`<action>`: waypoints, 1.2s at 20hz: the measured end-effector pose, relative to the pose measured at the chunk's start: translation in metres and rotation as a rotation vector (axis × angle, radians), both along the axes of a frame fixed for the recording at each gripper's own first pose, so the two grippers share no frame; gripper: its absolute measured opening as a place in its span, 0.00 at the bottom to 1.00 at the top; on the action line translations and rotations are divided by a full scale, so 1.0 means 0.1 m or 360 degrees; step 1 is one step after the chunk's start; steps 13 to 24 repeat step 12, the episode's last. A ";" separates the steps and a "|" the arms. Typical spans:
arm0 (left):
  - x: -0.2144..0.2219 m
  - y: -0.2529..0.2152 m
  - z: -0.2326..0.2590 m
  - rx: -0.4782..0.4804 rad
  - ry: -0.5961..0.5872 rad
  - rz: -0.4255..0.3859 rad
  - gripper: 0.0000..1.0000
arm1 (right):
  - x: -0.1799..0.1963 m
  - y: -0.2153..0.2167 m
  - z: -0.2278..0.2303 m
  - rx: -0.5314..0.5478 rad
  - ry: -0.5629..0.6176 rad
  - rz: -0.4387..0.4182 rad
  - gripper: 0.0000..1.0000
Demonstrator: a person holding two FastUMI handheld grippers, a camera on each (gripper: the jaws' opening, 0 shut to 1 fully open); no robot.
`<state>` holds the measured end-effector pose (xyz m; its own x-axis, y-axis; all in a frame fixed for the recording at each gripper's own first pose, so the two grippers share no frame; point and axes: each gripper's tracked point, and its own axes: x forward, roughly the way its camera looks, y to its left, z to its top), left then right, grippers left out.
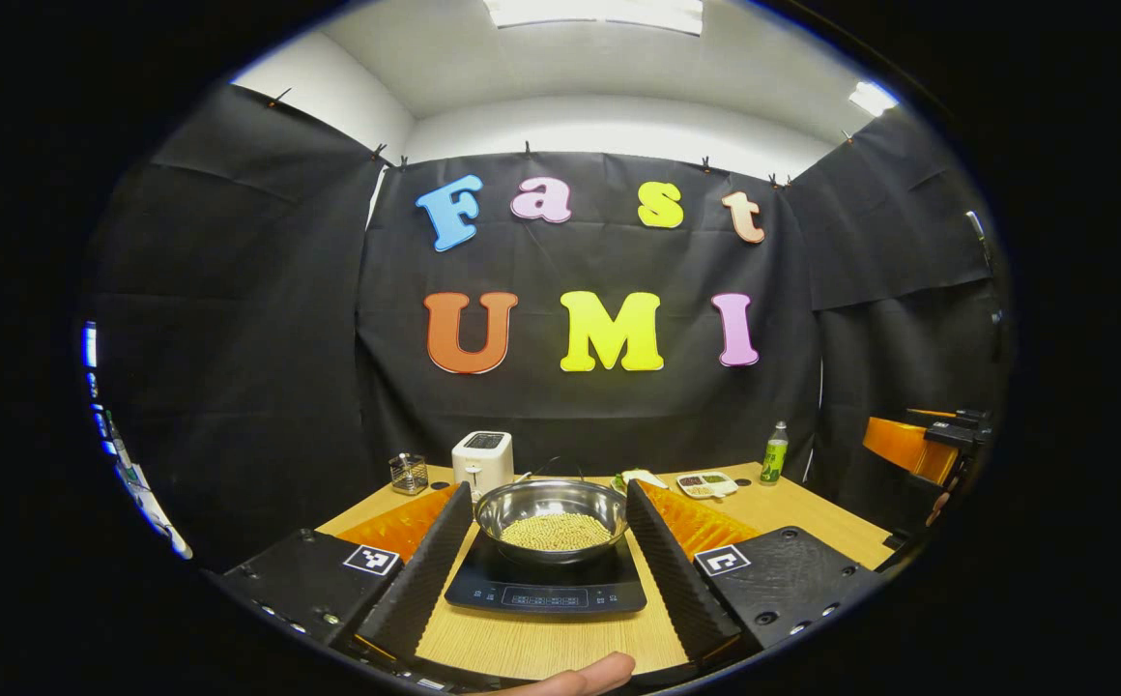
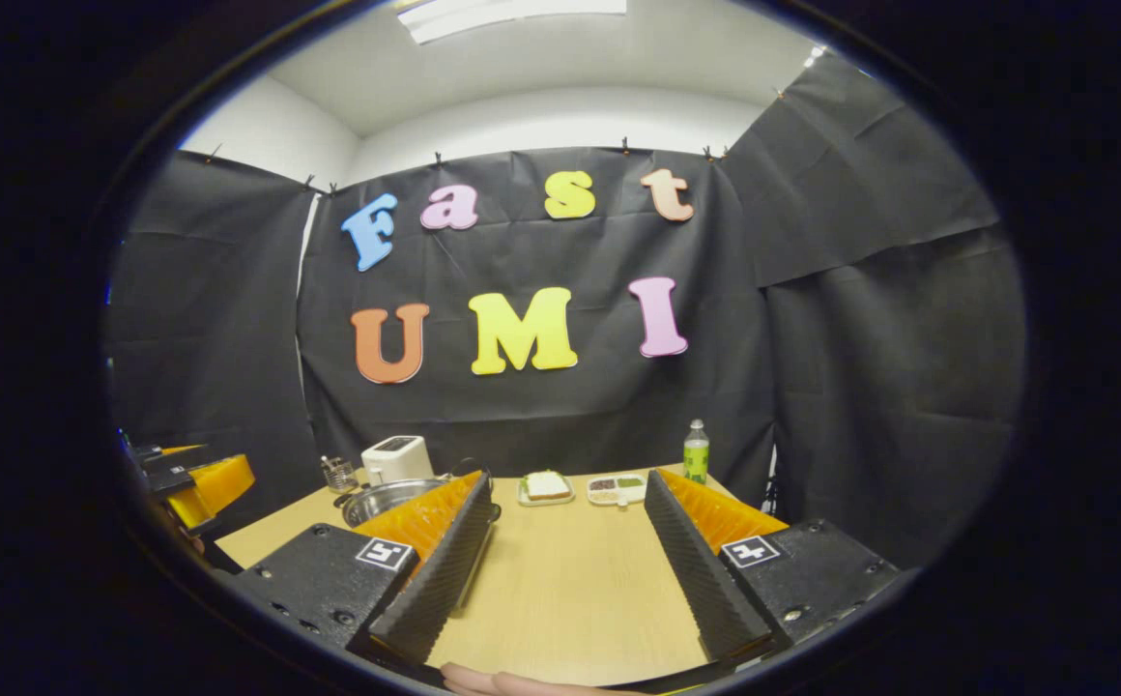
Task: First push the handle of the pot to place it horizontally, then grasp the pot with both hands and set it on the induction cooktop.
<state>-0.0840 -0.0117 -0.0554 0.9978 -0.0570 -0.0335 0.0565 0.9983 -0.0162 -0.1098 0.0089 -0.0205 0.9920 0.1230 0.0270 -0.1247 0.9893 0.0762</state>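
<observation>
Left gripper [image 1: 551,541]: fingers spread wide, holding nothing, framing the round stainless-steel pot [image 1: 552,516] of pale beans, which sits on the flat black induction cooktop [image 1: 546,584] on the wooden table [image 1: 551,640]. Right gripper [image 2: 570,551]: fingers likewise spread apart over bare tabletop, the pot at its left.

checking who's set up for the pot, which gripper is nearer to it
Left. The left gripper faces the pot head-on, open fingers either side in view. The right gripper sits off to the pot's right, aimed at bare table.
</observation>
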 end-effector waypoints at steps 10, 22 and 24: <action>-0.01 0.04 0.05 -0.0018 -0.0030 0.0001 0.95 | -0.13 0.01 0.26 0.0039 -0.0196 0.0003 1.00; -0.03 0.08 0.07 -0.0030 -0.0038 0.0008 0.95 | -0.17 0.02 0.35 0.0064 -0.0263 -0.0006 0.96; -0.03 0.08 0.07 -0.0030 -0.0038 0.0008 0.95 | -0.17 0.02 0.35 0.0064 -0.0263 -0.0006 0.96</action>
